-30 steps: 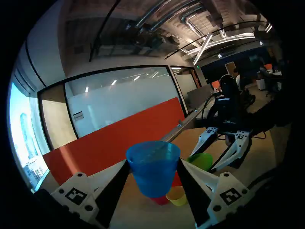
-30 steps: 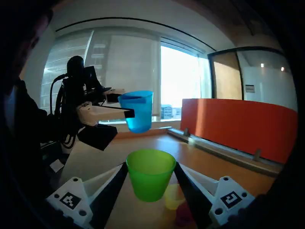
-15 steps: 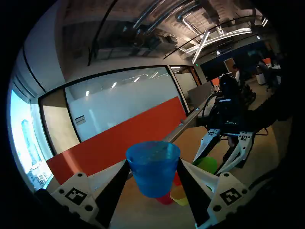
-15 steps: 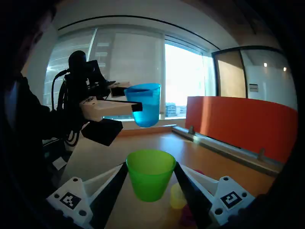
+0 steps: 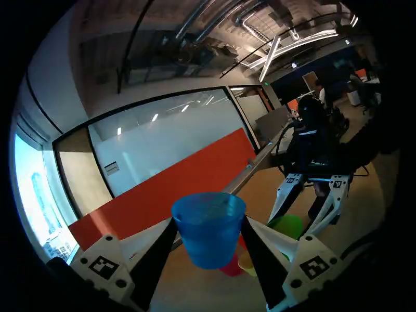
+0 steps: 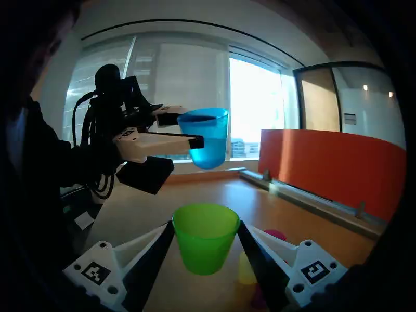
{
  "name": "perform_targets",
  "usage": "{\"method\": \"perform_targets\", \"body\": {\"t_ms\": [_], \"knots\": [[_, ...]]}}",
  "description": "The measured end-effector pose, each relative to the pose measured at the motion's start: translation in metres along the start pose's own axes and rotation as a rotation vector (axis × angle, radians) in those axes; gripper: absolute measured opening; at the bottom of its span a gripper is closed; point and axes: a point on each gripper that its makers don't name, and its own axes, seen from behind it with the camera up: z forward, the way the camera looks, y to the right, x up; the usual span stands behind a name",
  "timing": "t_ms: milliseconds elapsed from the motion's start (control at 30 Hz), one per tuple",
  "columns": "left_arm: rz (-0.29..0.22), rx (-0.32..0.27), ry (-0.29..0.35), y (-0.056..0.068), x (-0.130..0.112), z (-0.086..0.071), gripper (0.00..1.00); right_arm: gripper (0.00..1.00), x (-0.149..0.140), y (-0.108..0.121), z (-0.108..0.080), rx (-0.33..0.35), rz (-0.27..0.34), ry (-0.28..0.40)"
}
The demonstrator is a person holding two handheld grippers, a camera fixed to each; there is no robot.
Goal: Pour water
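A blue cup [image 5: 209,229] stands upright between the fingers of my left gripper [image 5: 208,236], which is shut on it. From the right gripper view the same blue cup [image 6: 204,137] hangs high over the wooden table [image 6: 291,234], above and behind a green cup [image 6: 205,236]. My right gripper [image 6: 205,244] is shut on that green cup, held upright and lower. In the left gripper view the green cup [image 5: 287,225] peeks out between the right gripper's white fingers [image 5: 285,195].
A yellow cup [image 6: 246,268] and a pink cup [image 6: 274,234] sit on the table beneath the held cups. An orange partition [image 6: 333,166] runs along the table's far side. A person's dark sleeve [image 6: 47,161] holds the left gripper by bright windows.
The blue cup has risen and shifted right in the right gripper view, closer over the green cup. The green cup stays steady in my right gripper.
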Motion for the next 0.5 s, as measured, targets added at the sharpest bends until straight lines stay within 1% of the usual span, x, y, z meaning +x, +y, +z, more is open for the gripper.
{"method": "perform_targets", "body": {"t_ms": [500], "knots": [[0.069,-0.005,-0.015,0.0024,-0.001,0.0019,0.84,0.92,-0.0052,-0.0078,0.0038,0.024,0.0,-0.006]]}}
